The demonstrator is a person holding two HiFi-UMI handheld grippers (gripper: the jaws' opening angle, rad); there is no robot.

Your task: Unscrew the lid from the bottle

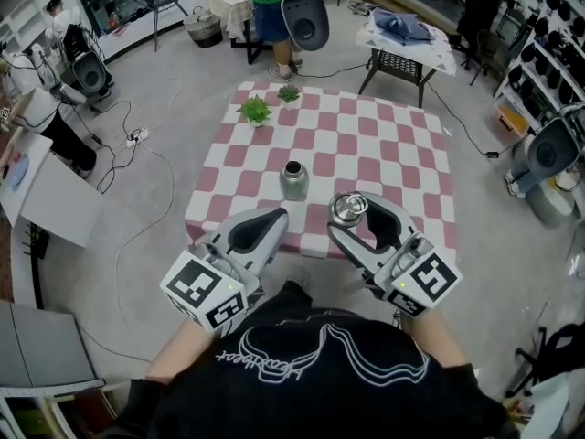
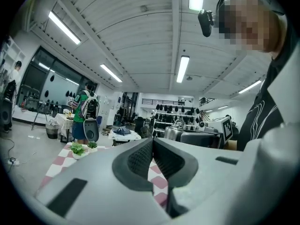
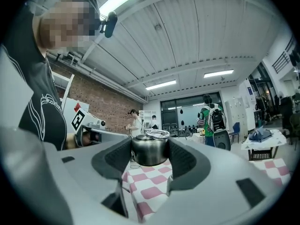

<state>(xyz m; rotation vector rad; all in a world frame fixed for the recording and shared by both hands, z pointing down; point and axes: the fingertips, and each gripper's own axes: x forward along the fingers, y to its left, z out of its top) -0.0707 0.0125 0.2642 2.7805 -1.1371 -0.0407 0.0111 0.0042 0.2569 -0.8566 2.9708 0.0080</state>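
Head view showed the bottle (image 1: 293,180) upright at the frame's centre on the checked table (image 1: 402,154), its mouth dark and open, so the lid (image 1: 347,207) looked already unscrewed. The right gripper (image 1: 353,214), lower right of centre, clasped that lid apart from the bottle; the left gripper (image 1: 279,216), lower left, pointed forward with nothing in it. Left gripper view showed the left gripper (image 2: 152,146) with its jaws pressed together and empty, probably because the bottle stood steady without bracing. Right gripper view had the right gripper (image 3: 150,157) spread wide, its pads pressing the steel lid (image 3: 150,149) at mid-frame above the table's edge
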